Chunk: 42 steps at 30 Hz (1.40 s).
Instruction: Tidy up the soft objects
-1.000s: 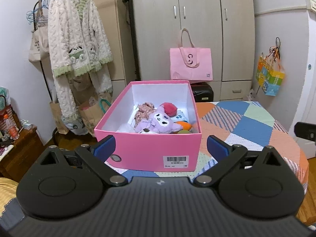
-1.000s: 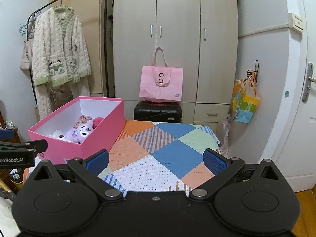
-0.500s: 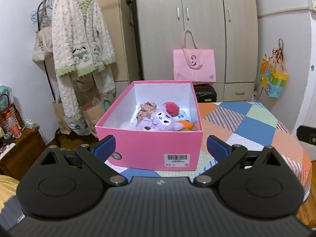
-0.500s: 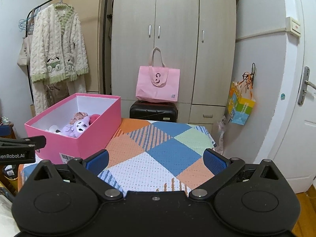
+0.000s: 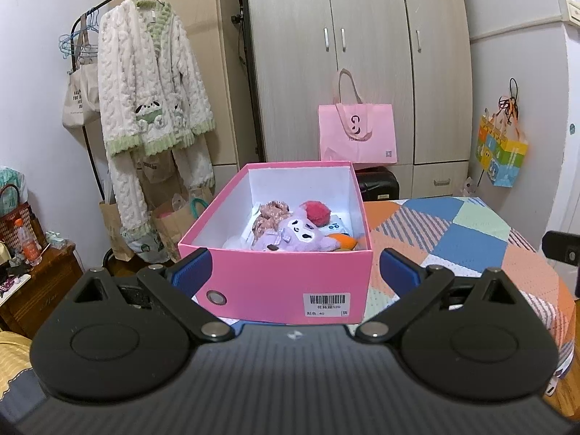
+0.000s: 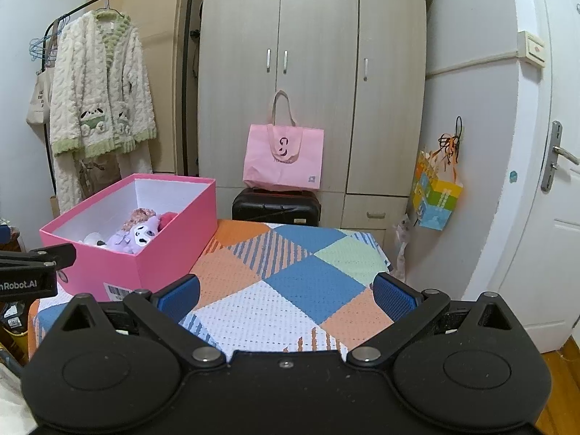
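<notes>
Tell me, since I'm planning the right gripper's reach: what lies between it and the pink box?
In the right wrist view, only bare patchwork cloth separates the open right gripper from the pink box.

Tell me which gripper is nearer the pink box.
Left. The left gripper faces the pink box at close range; the right gripper sits off to its right, over the quilt.

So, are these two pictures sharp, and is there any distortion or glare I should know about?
Left wrist view: sharp; the fisheye bends the wardrobe edges and darkens the corners; the pink box is evenly lit, its white inside bright but not washed out. Right wrist view: equally sharp; the door curves strongly at the right edge; no glare on the patchwork cover.
</notes>
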Each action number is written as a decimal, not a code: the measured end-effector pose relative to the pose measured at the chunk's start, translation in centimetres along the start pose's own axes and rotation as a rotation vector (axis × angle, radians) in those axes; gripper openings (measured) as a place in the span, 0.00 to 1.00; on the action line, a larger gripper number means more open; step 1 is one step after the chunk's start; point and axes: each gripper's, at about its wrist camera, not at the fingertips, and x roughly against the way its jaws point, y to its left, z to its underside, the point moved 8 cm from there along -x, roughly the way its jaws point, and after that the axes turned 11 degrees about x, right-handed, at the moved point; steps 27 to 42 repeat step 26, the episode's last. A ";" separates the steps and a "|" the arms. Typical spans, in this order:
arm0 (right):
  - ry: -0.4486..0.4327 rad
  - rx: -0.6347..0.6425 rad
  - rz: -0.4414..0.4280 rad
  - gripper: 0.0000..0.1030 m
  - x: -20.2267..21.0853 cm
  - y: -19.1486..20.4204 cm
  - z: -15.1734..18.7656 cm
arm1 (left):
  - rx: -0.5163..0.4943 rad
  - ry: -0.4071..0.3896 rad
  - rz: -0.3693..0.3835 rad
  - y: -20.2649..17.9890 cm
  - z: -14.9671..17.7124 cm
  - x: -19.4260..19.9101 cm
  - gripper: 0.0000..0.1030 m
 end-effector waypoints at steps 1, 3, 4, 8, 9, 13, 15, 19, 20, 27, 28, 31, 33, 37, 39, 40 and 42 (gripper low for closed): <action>-0.007 0.003 0.006 1.00 0.1 0.0 0.0 | 0.000 -0.003 -0.002 0.0 0.0 0.0 0.97; -0.015 0.007 0.015 1.00 0.2 0.1 -0.1 | -0.004 -0.009 -0.004 0.0 0.0 0.0 0.97; -0.017 0.009 0.019 1.00 0.2 0.1 -0.1 | -0.003 -0.010 -0.005 0.1 -0.1 0.0 0.97; -0.015 0.011 0.018 1.00 0.0 0.2 -0.1 | 0.015 -0.008 -0.006 0.1 0.0 0.0 0.97; -0.014 0.010 0.017 1.00 0.0 0.3 0.0 | 0.020 -0.006 -0.005 0.1 0.0 -0.1 0.97; -0.008 0.005 0.016 1.00 -0.2 0.2 0.1 | 0.017 0.007 -0.005 0.2 0.2 -0.2 0.97; -0.006 0.003 0.018 1.00 -0.2 0.0 0.1 | 0.021 0.014 -0.001 0.2 0.3 -0.3 0.97; -0.005 -0.002 0.021 1.00 -0.2 -0.1 0.1 | 0.024 0.014 -0.001 0.3 0.3 -0.3 0.97; -0.004 -0.001 0.022 1.00 -0.3 -0.1 0.1 | 0.023 0.012 -0.003 0.3 0.3 -0.3 0.97; -0.002 0.000 0.021 1.00 -0.3 -0.1 0.1 | 0.023 0.010 -0.004 0.4 0.2 -0.3 0.97; -0.002 0.000 0.021 1.00 -0.3 -0.1 0.1 | 0.023 0.010 -0.004 0.4 0.2 -0.3 0.97; -0.002 0.000 0.021 1.00 -0.3 -0.1 0.1 | 0.023 0.010 -0.004 0.4 0.2 -0.3 0.97; -0.002 0.000 0.021 1.00 -0.3 -0.1 0.1 | 0.023 0.010 -0.004 0.4 0.2 -0.3 0.97; -0.002 0.000 0.021 1.00 -0.3 -0.1 0.1 | 0.023 0.010 -0.004 0.4 0.2 -0.3 0.97; -0.002 0.000 0.021 1.00 -0.3 -0.1 0.1 | 0.023 0.010 -0.004 0.4 0.2 -0.3 0.97; -0.002 0.000 0.021 1.00 -0.3 -0.1 0.1 | 0.023 0.010 -0.004 0.4 0.2 -0.3 0.97; -0.002 0.000 0.021 1.00 -0.3 -0.1 0.1 | 0.023 0.010 -0.004 0.4 0.2 -0.3 0.97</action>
